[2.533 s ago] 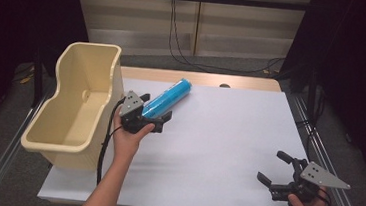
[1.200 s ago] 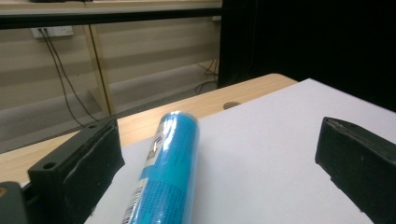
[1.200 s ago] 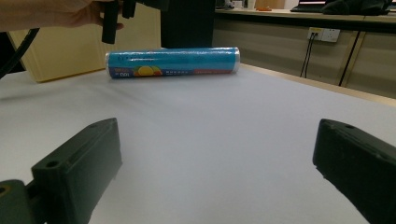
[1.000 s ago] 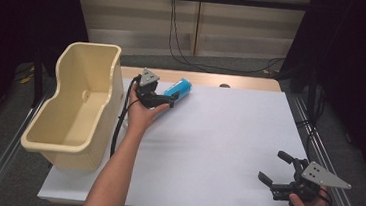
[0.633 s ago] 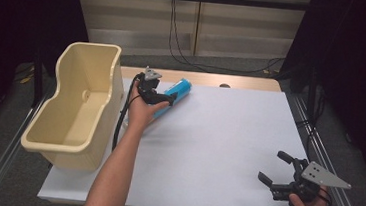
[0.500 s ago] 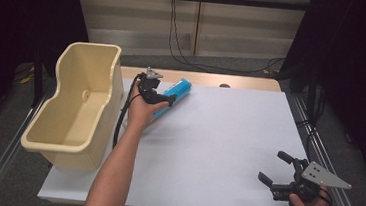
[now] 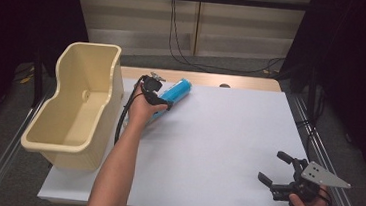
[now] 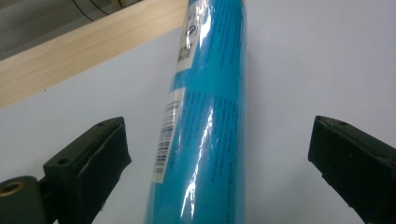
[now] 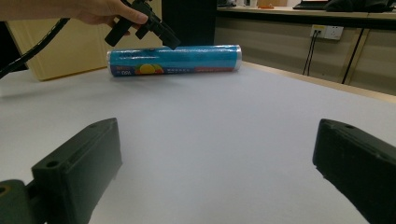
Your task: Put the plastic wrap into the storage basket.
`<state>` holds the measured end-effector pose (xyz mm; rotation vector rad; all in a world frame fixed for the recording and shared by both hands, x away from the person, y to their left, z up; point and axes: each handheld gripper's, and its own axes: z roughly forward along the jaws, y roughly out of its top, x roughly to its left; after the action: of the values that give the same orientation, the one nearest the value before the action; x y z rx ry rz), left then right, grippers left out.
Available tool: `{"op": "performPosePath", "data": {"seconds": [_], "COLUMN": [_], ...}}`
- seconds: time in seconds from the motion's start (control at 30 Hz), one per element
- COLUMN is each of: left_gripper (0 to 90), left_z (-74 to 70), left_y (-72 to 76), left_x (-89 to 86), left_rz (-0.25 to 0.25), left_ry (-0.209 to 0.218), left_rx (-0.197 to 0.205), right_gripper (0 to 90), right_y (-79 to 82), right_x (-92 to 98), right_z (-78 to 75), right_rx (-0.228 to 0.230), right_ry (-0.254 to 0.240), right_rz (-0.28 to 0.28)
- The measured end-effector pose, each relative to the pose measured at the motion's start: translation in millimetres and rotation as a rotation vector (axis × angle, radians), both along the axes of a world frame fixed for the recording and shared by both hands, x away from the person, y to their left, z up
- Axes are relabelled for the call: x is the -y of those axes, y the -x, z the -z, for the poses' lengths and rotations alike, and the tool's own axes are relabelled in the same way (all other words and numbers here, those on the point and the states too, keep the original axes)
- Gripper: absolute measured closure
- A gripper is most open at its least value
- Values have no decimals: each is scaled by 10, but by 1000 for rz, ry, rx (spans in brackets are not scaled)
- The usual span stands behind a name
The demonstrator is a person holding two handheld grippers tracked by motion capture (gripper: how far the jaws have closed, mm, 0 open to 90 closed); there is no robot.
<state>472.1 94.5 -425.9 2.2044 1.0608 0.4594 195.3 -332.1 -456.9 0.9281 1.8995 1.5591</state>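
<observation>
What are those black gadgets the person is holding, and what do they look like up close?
Each hand holds a black two-jaw claw. The left claw trails a black cable down along a bare forearm, with no sleeve showing. The right claw carries a flat grey three-cornered plate on top. Seen from the claw cameras, the jaws are blocky black pads with small round holes in their faces.

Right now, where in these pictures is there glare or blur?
Left gripper view: white glare streaks run along the blue roll, and its small print is soft. Right gripper view: the near jaws are blurred, the roll sharper. High view: even light, dark at the sides.
</observation>
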Motion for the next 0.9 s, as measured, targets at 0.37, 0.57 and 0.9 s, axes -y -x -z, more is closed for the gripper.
{"op": "performPosePath", "data": {"seconds": [0.37, 0.57, 0.9], "left_gripper": [116, 171, 309], "left_z": [128, 198, 213], "left_y": [-52, -71, -81], "left_x": [-39, -28, -47], "left_rz": [21, 43, 47], "left_ry": [-88, -125, -161], "left_rx": [-89, -130, -133], "right_gripper": [11, 12, 11], "right_y": [2, -3, 3], "right_x": [7, -6, -1], "right_z": [3, 7, 3], "right_rx": [-4, -2, 1], "right_ry": [4, 17, 23], "right_rz": [0, -9, -8]}}
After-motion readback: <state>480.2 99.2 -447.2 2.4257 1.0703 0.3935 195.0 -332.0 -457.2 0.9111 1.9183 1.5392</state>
